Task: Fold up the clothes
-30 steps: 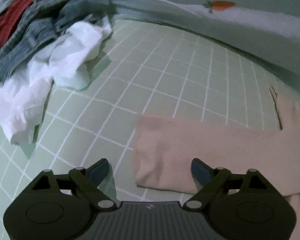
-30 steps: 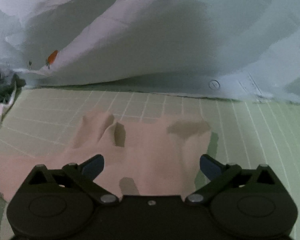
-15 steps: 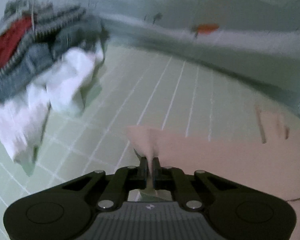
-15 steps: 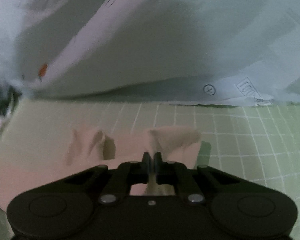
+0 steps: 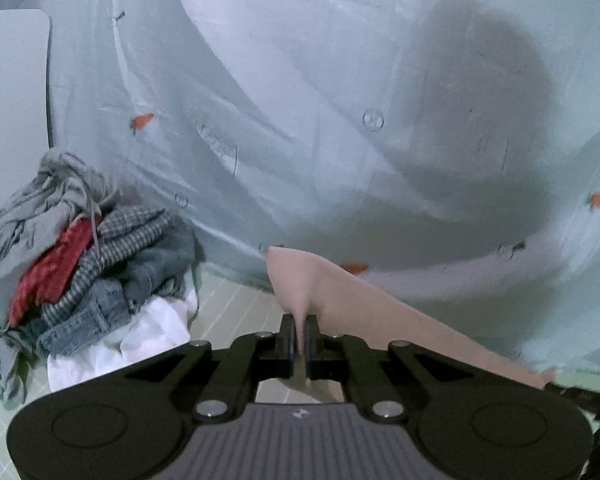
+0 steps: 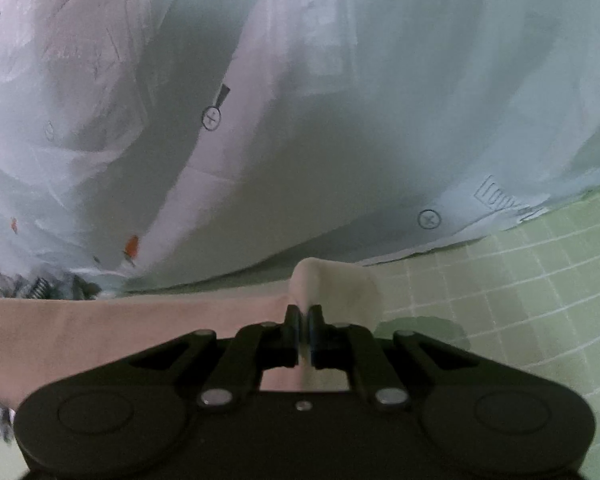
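Garment pink [image 5: 340, 304] | left tool [image 5: 299, 340] clamps its corner | right tool [image 6: 303, 336] clamps another edge

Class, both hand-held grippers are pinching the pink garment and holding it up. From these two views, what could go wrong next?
1. Each hand-held gripper, left and right, pinches only a thin bit of the pink garment, so a corner might slip out.
2. The pile of clothes lies close on the left; the hanging cloth could drag into it.
3. The pale sheet hangs just behind and might snag.
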### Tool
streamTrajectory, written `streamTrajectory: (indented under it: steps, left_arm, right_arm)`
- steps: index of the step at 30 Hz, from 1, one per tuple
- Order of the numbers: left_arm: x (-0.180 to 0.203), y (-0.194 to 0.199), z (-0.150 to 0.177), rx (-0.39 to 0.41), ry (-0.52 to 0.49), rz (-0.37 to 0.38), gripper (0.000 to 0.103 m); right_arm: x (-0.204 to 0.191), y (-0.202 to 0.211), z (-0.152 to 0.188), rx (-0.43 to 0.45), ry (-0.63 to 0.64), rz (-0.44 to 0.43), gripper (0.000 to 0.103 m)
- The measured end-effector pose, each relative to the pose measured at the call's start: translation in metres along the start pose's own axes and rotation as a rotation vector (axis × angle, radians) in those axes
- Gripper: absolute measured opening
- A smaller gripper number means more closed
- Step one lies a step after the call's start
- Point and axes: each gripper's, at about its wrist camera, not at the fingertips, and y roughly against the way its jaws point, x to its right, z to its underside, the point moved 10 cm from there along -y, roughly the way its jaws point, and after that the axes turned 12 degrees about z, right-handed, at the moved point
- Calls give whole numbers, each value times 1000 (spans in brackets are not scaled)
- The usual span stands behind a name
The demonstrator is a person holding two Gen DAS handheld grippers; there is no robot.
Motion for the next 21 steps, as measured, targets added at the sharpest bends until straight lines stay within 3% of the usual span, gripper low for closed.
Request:
streamTrajectory:
  steps: [3, 7, 18, 21]
  left_arm:
    - [-6, -7, 5, -18, -9, -28, 5]
    - [-33, -27, 34, -94, 77, -69, 5]
    - [-90, -82, 115, -280, 135, -178, 5]
    - [-105, -91, 135, -318, 188, -191, 5]
  right_arm:
    - [-7, -8, 4, -13, 15, 0, 5]
    - [-15, -24, 13, -50, 29, 15, 5]
    - [-18, -93, 48, -177, 191, 171, 10]
    - [-10, -108, 50, -190, 208, 209, 4]
